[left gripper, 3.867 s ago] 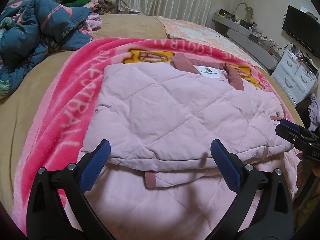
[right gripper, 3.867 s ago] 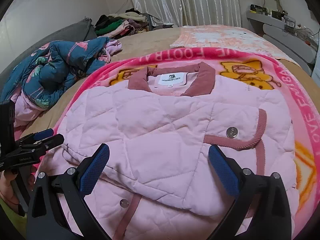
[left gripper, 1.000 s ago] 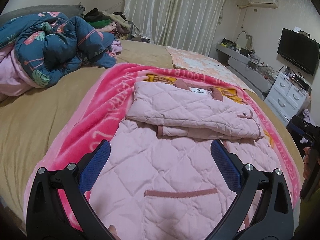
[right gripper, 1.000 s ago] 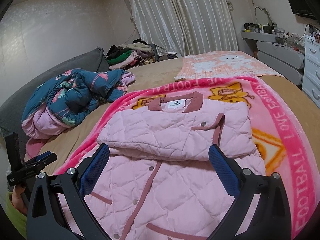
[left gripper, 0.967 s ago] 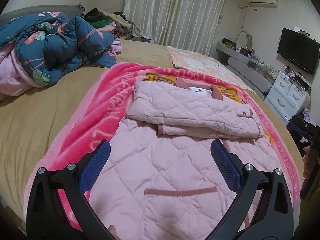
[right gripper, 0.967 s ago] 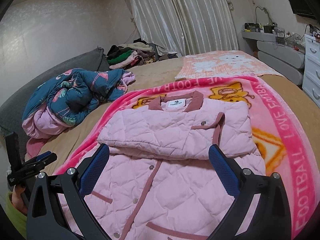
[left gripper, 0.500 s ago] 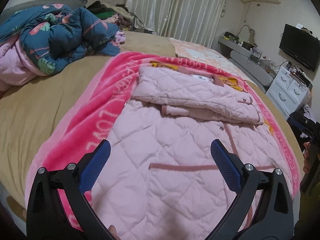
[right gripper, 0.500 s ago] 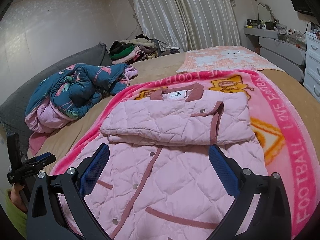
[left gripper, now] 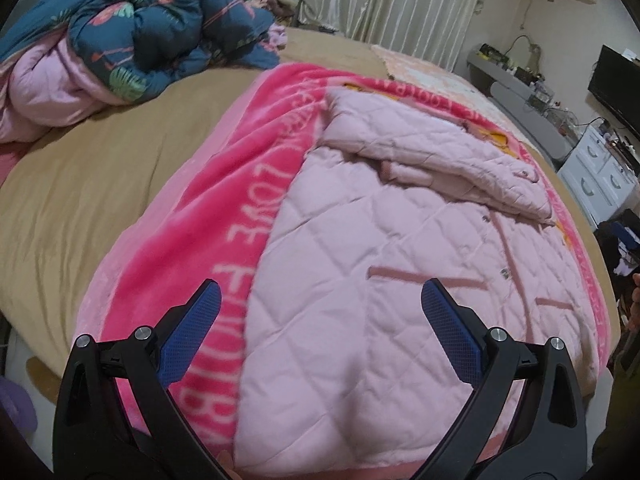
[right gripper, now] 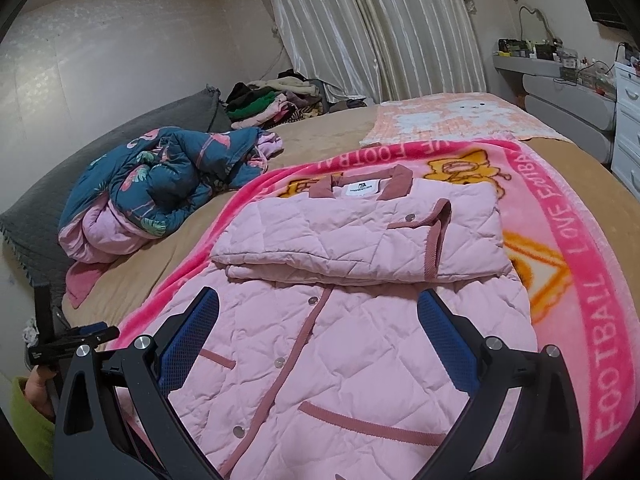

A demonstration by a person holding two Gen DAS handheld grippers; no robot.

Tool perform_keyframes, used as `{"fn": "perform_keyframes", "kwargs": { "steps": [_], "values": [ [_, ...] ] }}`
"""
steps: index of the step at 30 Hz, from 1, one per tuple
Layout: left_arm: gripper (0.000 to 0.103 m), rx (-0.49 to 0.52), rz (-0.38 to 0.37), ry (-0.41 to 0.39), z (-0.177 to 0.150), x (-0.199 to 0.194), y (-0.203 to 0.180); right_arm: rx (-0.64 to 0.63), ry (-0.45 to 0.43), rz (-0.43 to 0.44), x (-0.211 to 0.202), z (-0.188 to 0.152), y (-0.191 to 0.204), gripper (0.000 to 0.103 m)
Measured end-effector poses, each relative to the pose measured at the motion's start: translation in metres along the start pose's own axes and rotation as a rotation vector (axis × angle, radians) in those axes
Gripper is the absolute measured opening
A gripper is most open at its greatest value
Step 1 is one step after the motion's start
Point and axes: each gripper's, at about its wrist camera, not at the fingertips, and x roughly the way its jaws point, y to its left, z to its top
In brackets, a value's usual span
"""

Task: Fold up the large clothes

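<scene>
Right wrist: pink coat (right gripper: 340, 344) lies lengthwise, collar away; both tongs (right gripper: 318, 312) (left gripper: 318, 304) gape empty.

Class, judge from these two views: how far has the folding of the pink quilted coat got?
Done: the sleeves lie folded across the chest of the pink coat, below the collar. In hand: nothing; the left gripper and right gripper hover with jaws open. Left: folding the flat lower half up.

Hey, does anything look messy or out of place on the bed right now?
The pink quilted jacket lies tidy, sleeves folded across its chest. The odd spots: a crumpled blue flamingo-print quilt dumped beside the pink blanket, and loose clothes heaped by the curtain.
</scene>
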Motion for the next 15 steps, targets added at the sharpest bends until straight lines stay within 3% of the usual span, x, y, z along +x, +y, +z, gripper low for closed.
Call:
{"fn": "perform_keyframes", "kwargs": {
  "steps": [5, 15],
  "values": [
    [0.094, -0.031, 0.009, 0.046, -0.005, 0.003, 0.017, 0.004, -0.006, -0.002, -0.007, -0.001, -0.004, 0.099],
    [0.094, -0.099, -0.046, 0.177, -0.014, 0.026, 0.030, 0.015, -0.022, -0.025, -0.025, -0.005, -0.018, 0.099]
  ]
}}
